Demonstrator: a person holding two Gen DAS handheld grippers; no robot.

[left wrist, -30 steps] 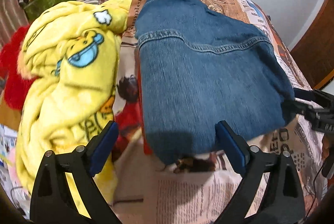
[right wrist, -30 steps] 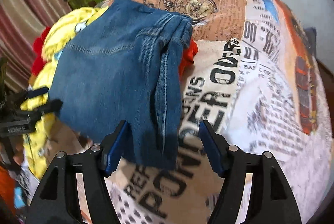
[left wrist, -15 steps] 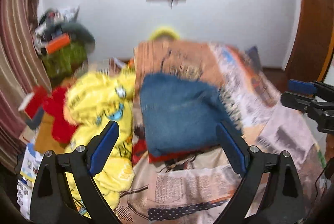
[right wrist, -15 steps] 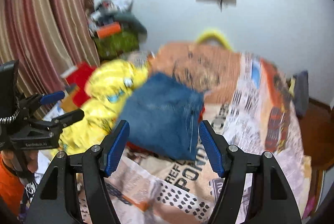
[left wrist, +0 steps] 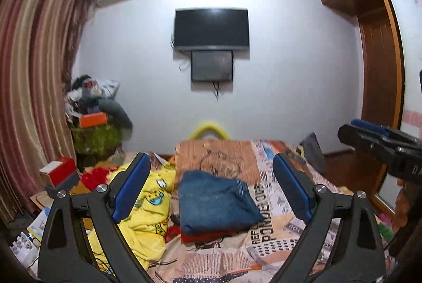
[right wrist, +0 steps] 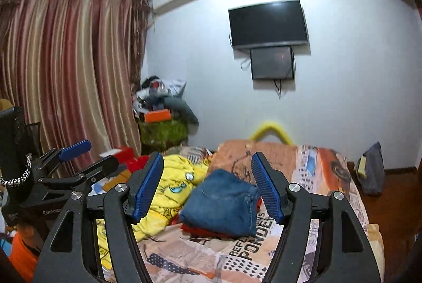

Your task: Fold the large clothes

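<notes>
Covering the bed is a newspaper-print bedspread, below a white wall carrying a black flat television, with striped reddish curtains on the left. Near the bedspread's middle lies a folded blue denim garment on top of a red folded cloth, and a yellow cartoon-print blanket is heaped along the left edge. Both the left gripper and the right gripper are held above the near edge, jaws spread wide, gripping nothing and touching no cloth.
</notes>
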